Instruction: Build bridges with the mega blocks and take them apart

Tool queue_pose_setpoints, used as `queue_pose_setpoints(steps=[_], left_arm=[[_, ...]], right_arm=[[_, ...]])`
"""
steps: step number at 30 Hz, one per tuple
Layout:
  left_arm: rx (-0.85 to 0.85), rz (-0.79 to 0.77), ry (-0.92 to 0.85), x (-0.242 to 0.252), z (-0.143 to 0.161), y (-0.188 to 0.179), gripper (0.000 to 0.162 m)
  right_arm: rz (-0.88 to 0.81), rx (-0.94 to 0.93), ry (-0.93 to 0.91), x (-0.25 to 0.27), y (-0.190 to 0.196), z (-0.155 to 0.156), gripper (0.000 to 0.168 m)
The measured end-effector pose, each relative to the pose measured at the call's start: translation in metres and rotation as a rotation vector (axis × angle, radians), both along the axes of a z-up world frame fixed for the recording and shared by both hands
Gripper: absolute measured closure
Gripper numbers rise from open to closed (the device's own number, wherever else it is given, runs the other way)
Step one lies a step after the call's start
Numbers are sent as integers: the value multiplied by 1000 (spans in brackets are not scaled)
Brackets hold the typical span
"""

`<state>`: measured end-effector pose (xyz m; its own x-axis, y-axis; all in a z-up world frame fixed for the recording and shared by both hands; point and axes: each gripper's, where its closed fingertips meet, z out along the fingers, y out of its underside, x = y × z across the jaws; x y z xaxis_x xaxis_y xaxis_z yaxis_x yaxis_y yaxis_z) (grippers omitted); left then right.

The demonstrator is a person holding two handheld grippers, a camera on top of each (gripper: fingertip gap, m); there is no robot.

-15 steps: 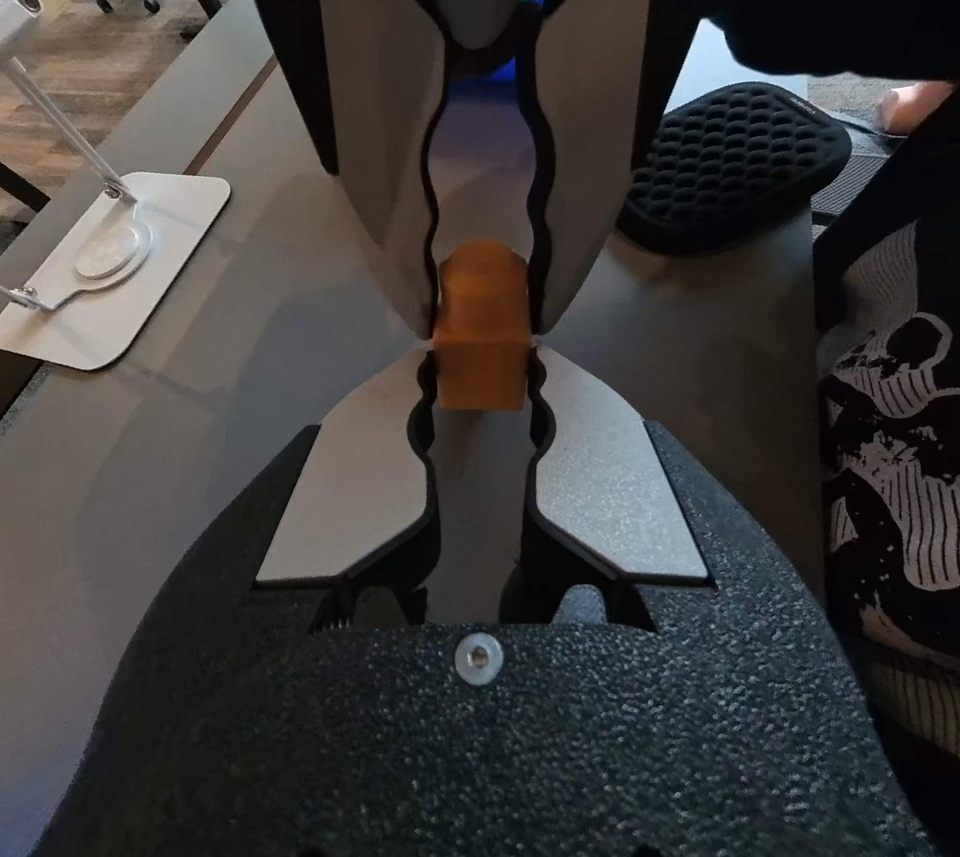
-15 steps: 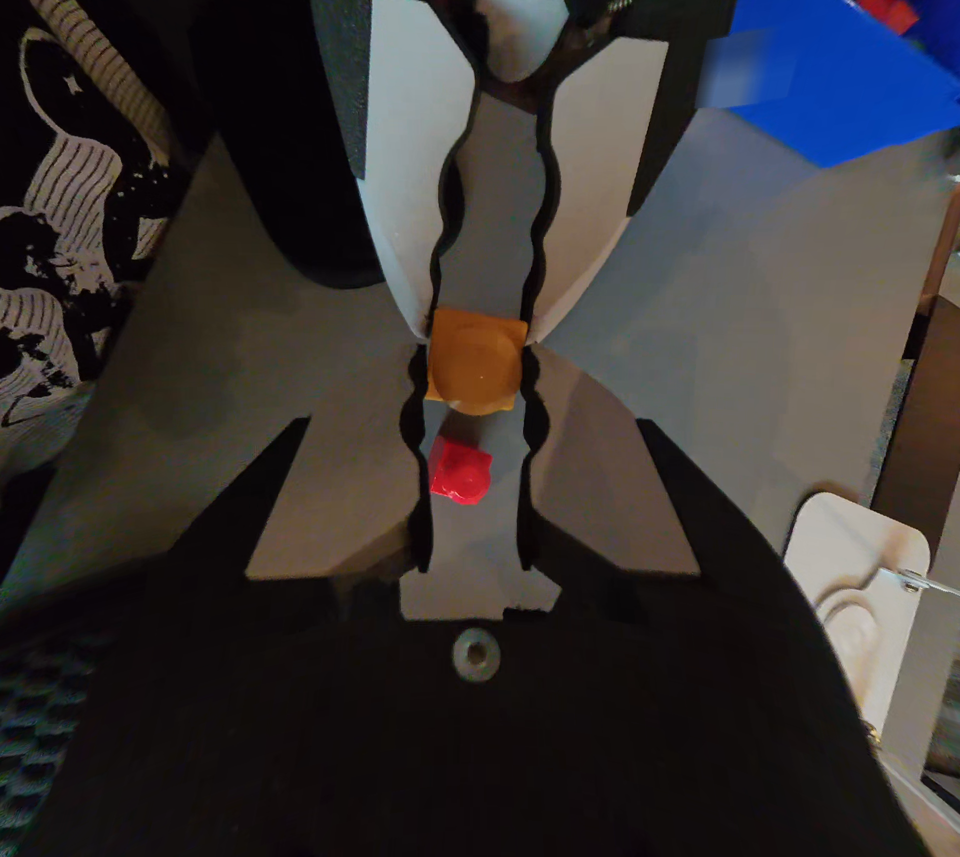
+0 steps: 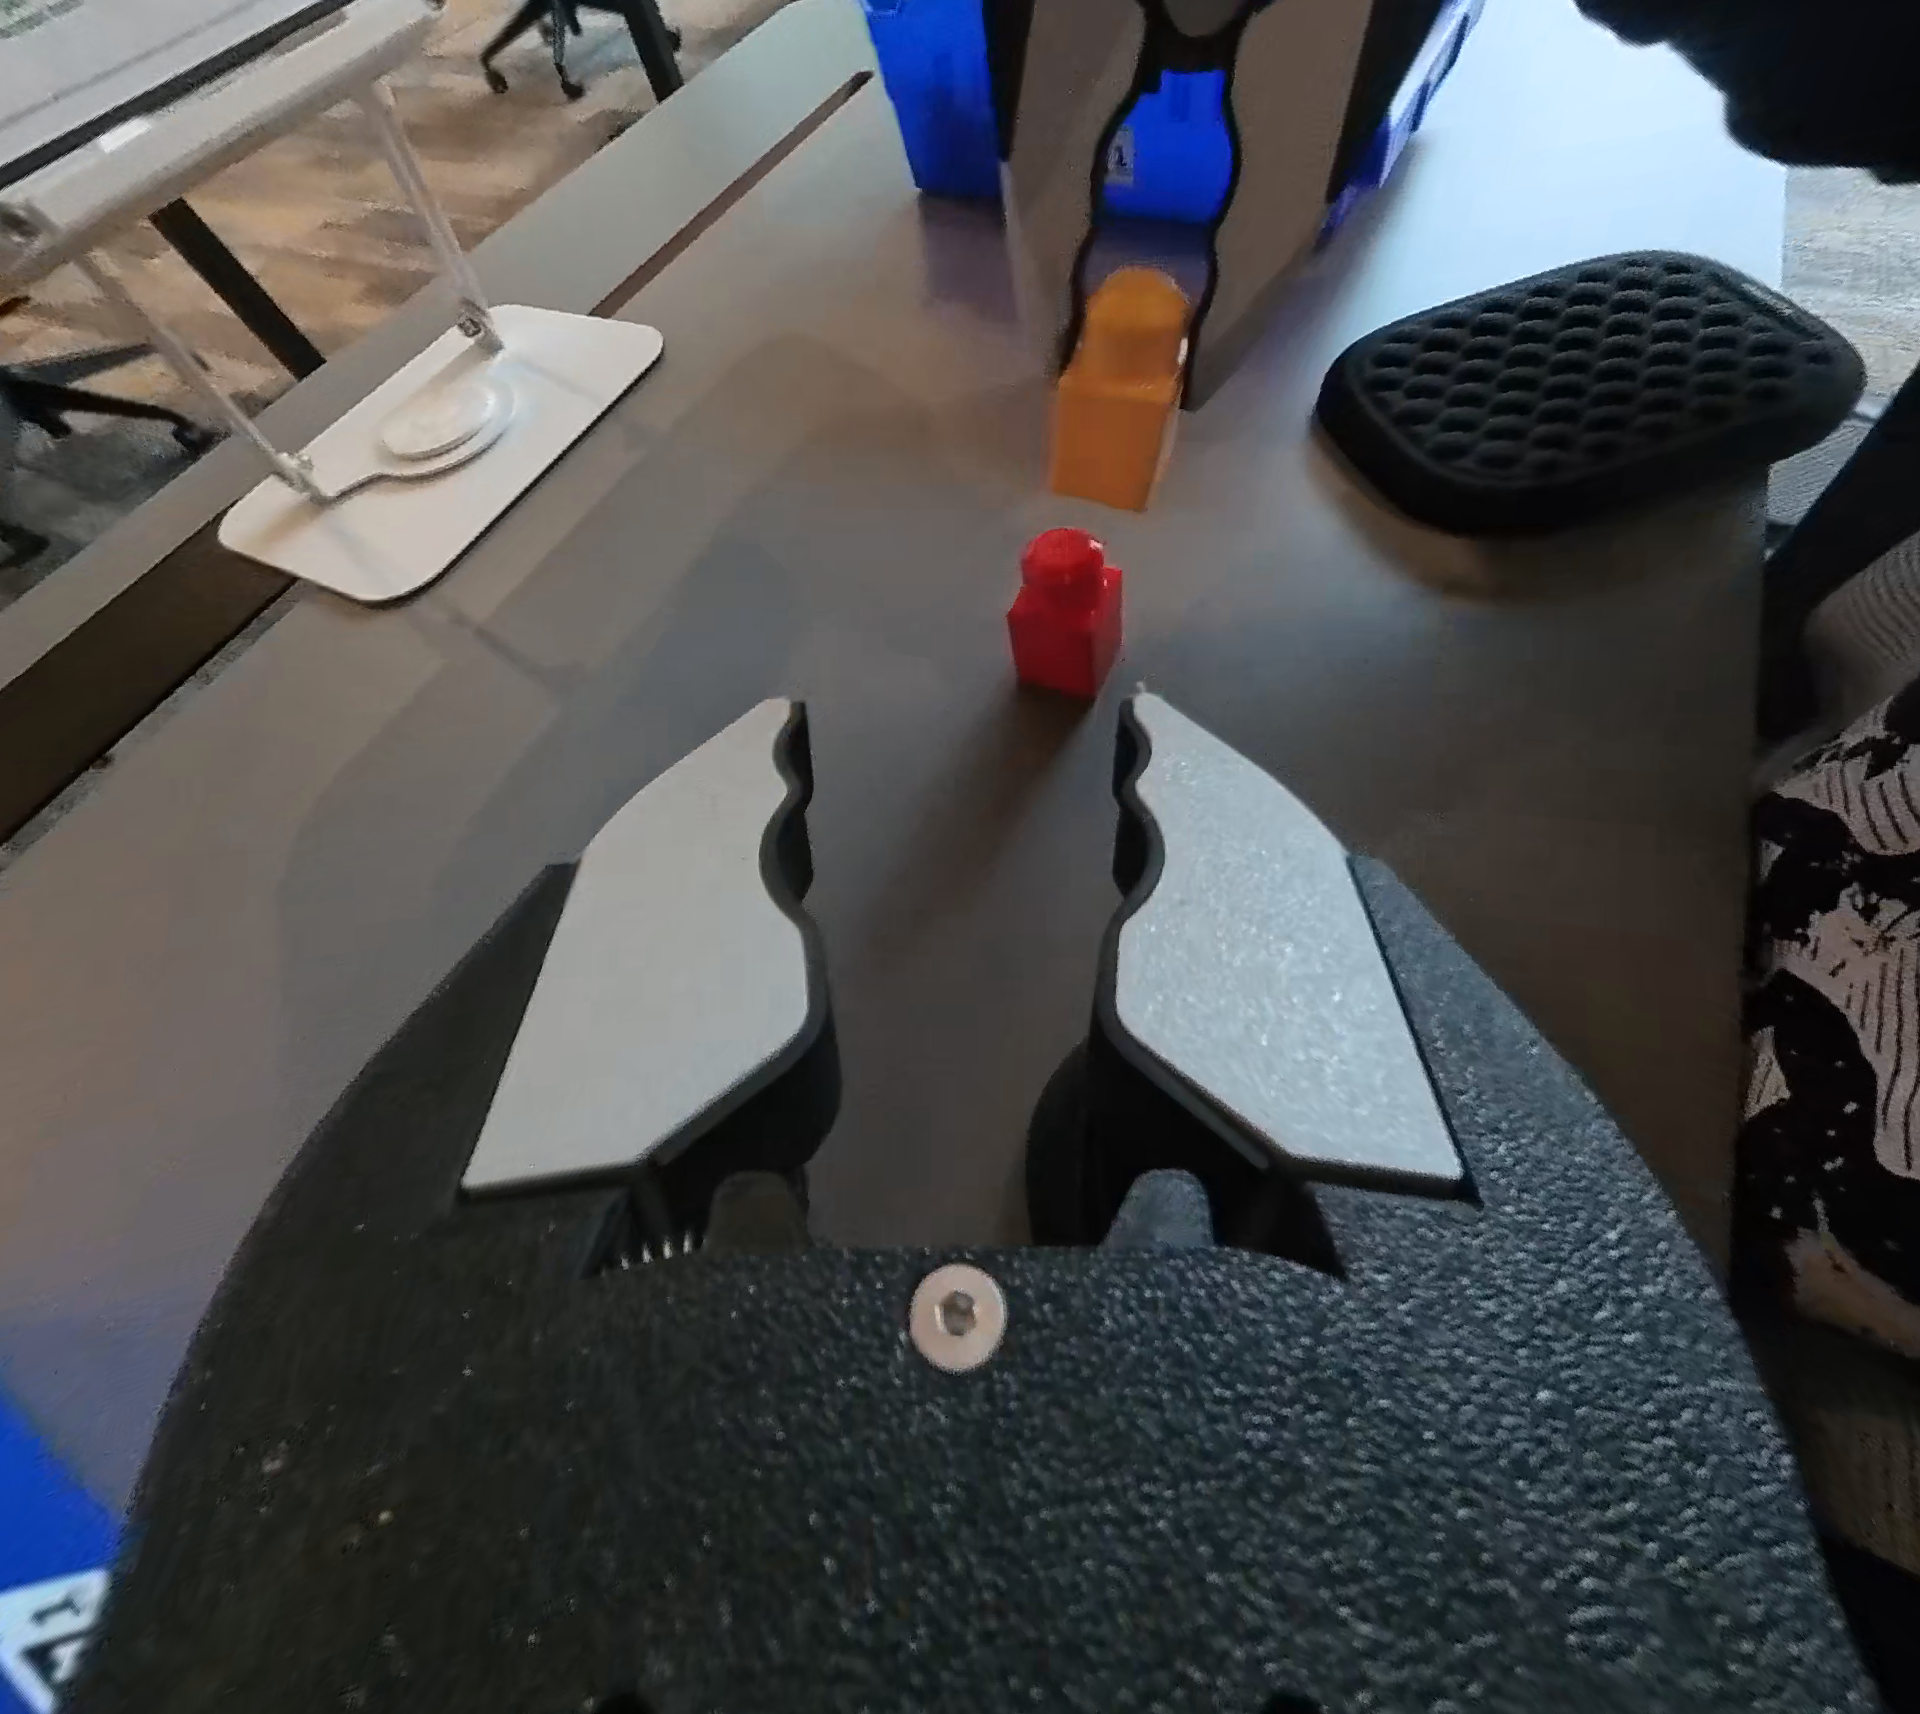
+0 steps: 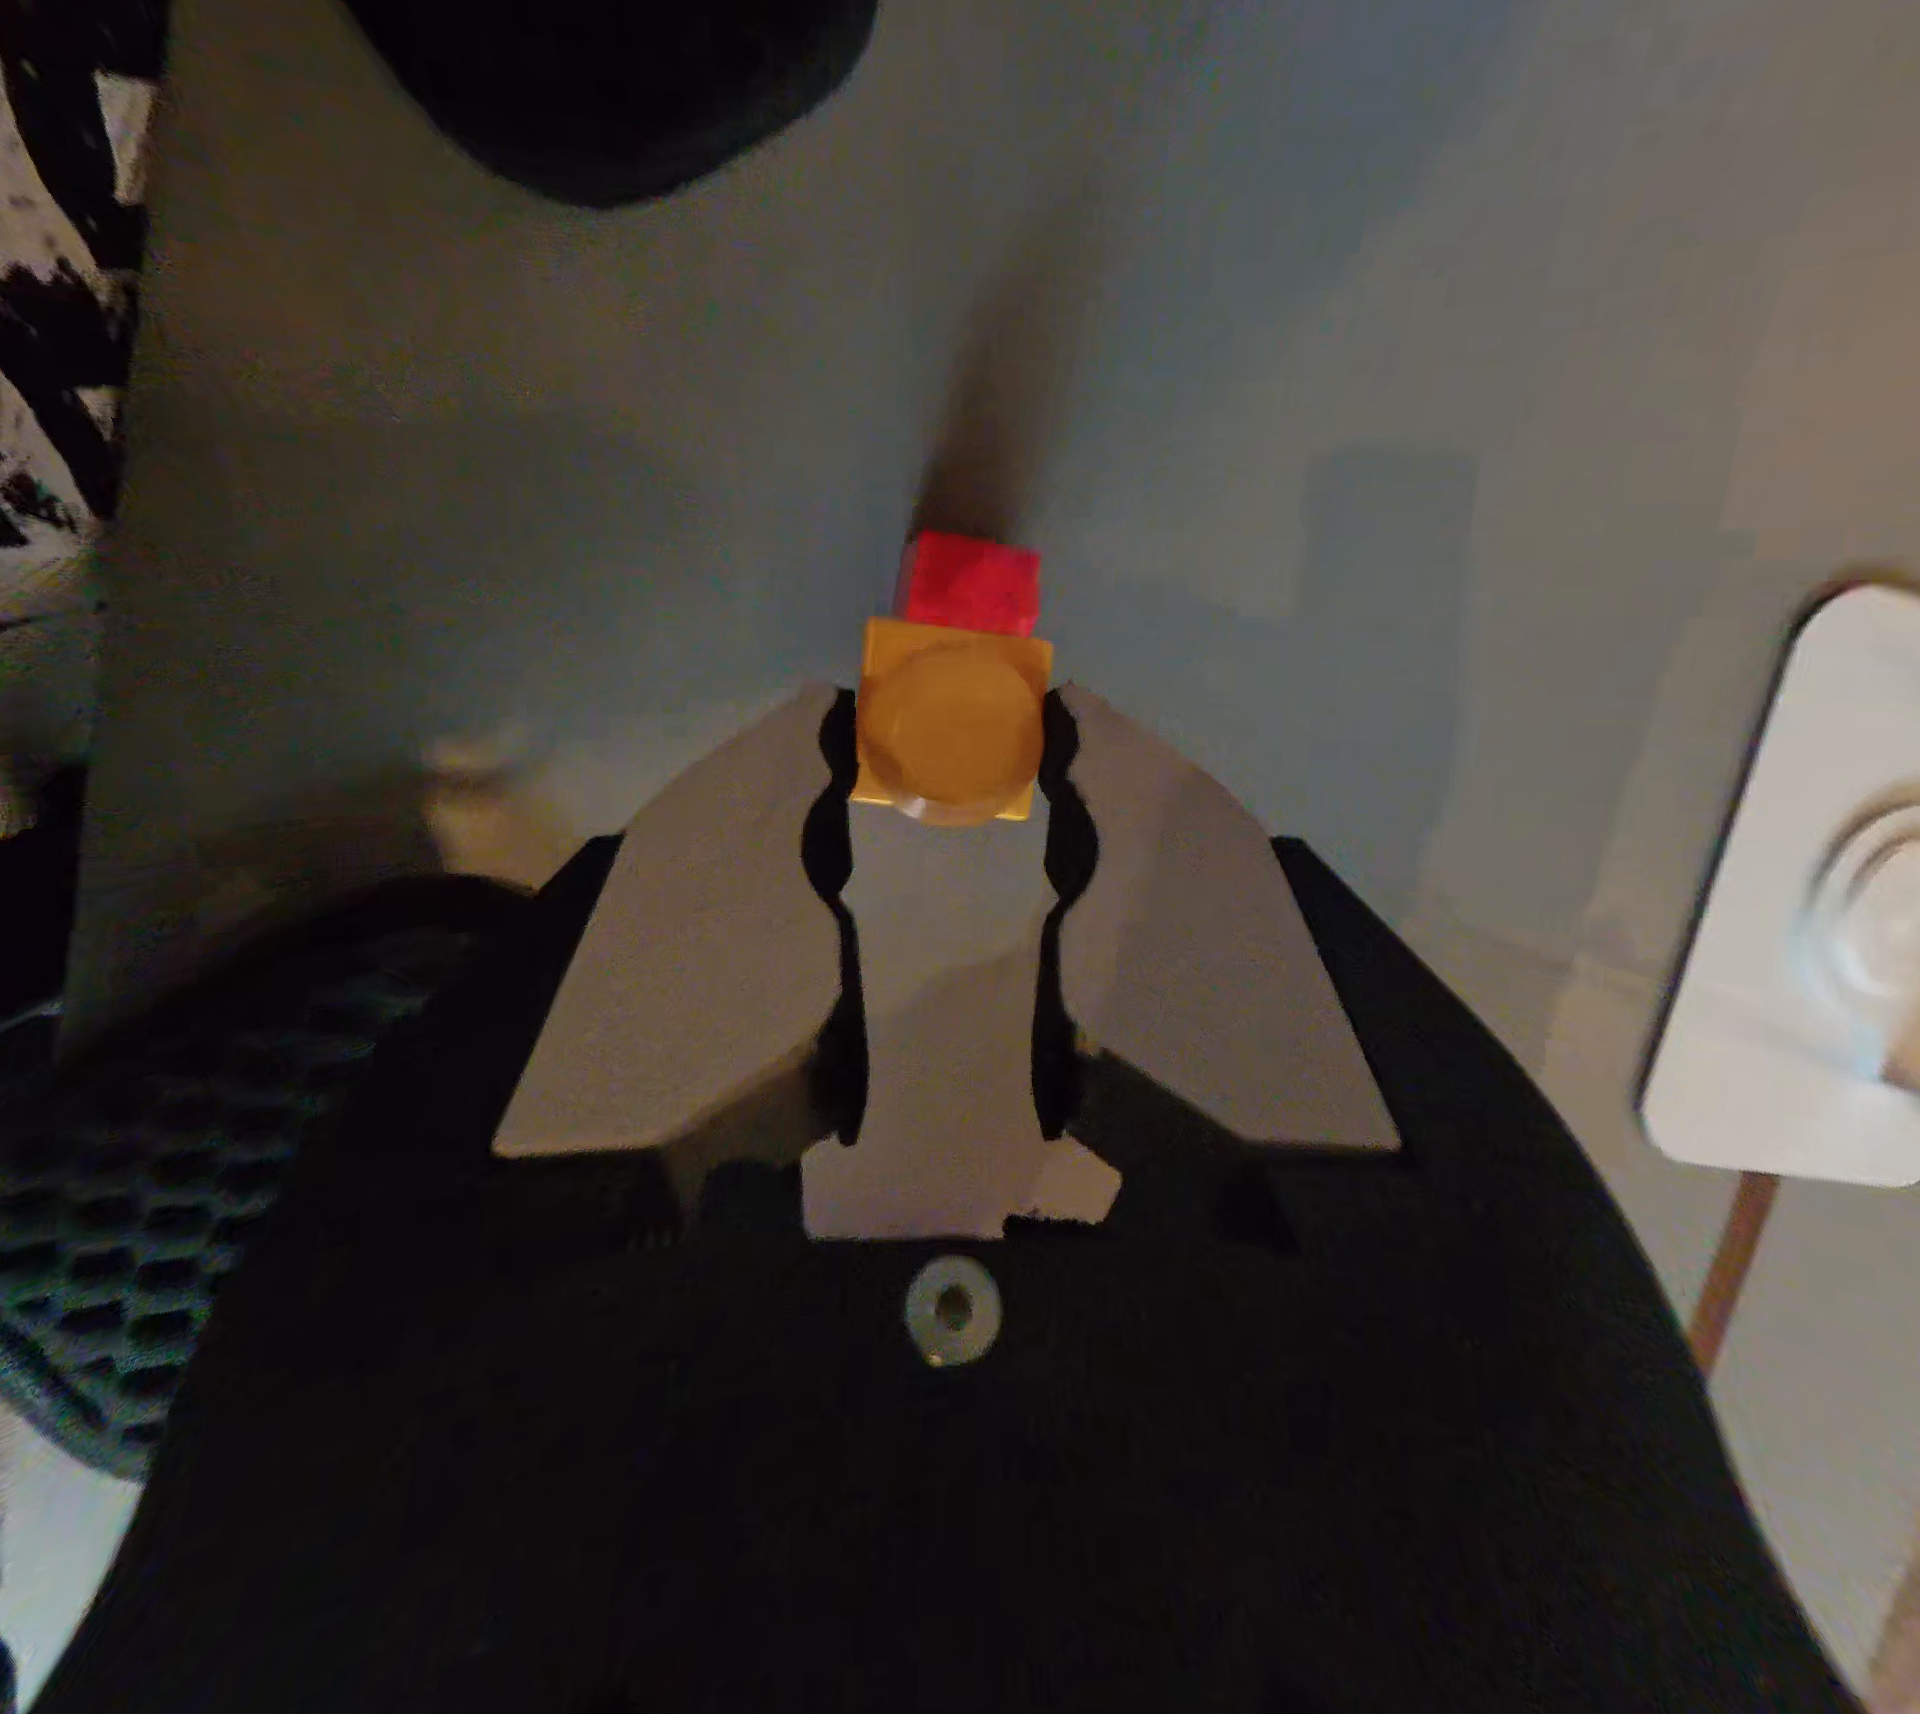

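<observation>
Right gripper pinched the orange block over the table; left gripper stood spread and empty.

The right gripper [image 4: 954, 708] came down from above, its wavy-edged jaws pressed on the orange block [image 3: 1117, 407], whose round stud hid most of its square body in the right wrist view. The smaller red block [image 3: 1067, 612] stood upright on the dark, smooth table [image 3: 623, 729], just in front of the left gripper [image 3: 961, 719] and near the orange one; I could not tell whether the orange block touched the table. A blue bin [image 3: 935, 64] was half hidden behind the right gripper. A black honeycomb-textured pad [image 3: 1590, 386] lay to the right.
</observation>
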<state>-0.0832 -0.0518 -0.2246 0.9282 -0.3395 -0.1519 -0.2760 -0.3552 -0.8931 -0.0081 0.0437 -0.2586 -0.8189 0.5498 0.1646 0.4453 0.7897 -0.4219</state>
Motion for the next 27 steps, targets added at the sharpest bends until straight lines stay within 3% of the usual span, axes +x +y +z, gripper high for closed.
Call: queue_pose_setpoints(steps=[10,27], left_arm=[[-17,54,-3,-11,-6,-9,106],[-29,70,30,-16,-9,-11,109]], right_arm=[[-70,-46,-84,2,19,-52,135],[-66,-52,-121,0,14,-68,135]])
